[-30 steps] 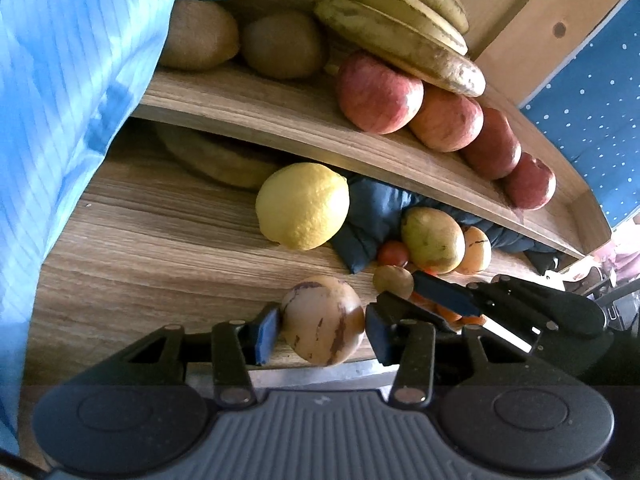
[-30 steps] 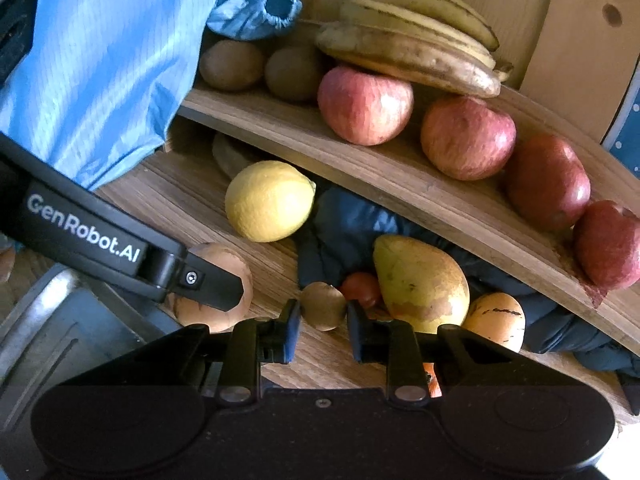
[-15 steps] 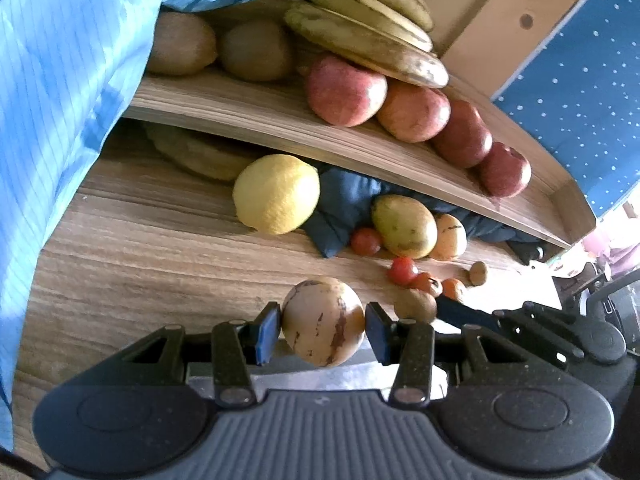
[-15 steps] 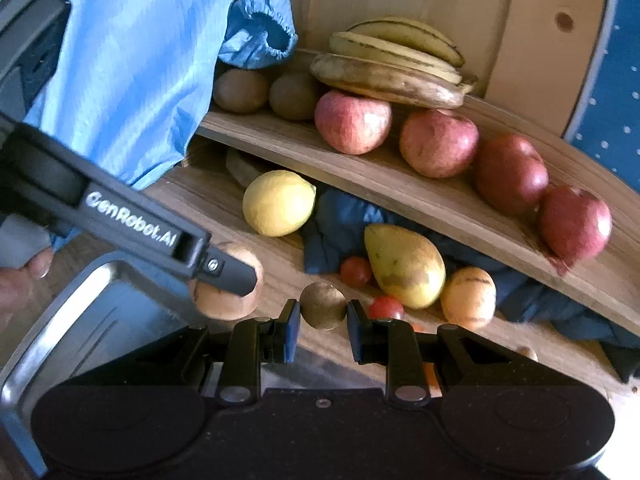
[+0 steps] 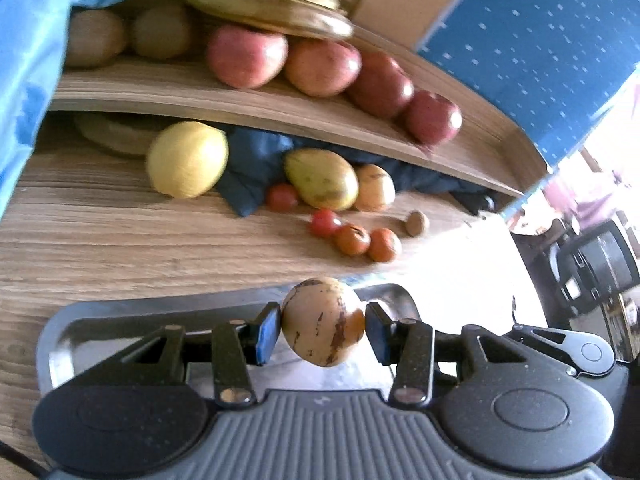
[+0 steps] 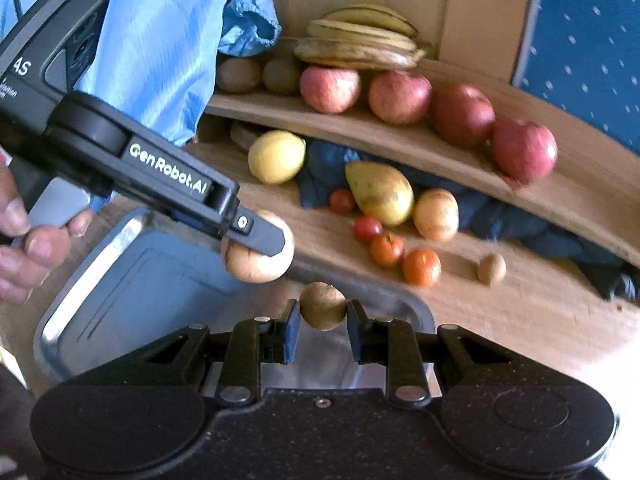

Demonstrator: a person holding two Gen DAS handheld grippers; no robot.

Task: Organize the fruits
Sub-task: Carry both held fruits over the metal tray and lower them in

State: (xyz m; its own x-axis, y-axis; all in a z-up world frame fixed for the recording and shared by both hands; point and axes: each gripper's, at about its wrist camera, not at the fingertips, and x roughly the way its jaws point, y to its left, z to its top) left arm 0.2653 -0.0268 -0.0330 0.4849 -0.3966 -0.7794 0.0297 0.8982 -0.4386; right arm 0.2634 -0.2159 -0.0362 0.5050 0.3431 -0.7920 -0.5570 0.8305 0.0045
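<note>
My left gripper (image 5: 323,330) is shut on a round tan fruit with brown streaks (image 5: 323,322), held above a metal tray (image 5: 100,324). In the right wrist view the same fruit (image 6: 256,258) hangs over the tray (image 6: 132,280) in the left gripper (image 6: 260,240). My right gripper (image 6: 323,330) is shut on a small brown round fruit (image 6: 323,306) above the tray's near right corner. On the wooden table lie a lemon (image 6: 276,156), a mango (image 6: 380,192), a small orange-yellow fruit (image 6: 436,214), several small tomatoes (image 6: 386,248) and a small brown fruit (image 6: 491,268).
A wooden shelf (image 6: 400,140) above the table holds several red apples (image 6: 400,96), bananas (image 6: 360,40) and kiwis (image 6: 240,74). A dark blue cloth (image 6: 320,168) lies under the shelf. A blue sleeve (image 6: 160,40) hangs at the left. A hand (image 6: 24,248) grips the left tool.
Both grippers have pulled back from the fruit pile with their fruits and now hang over the metal tray. The table fruits look farther away.
</note>
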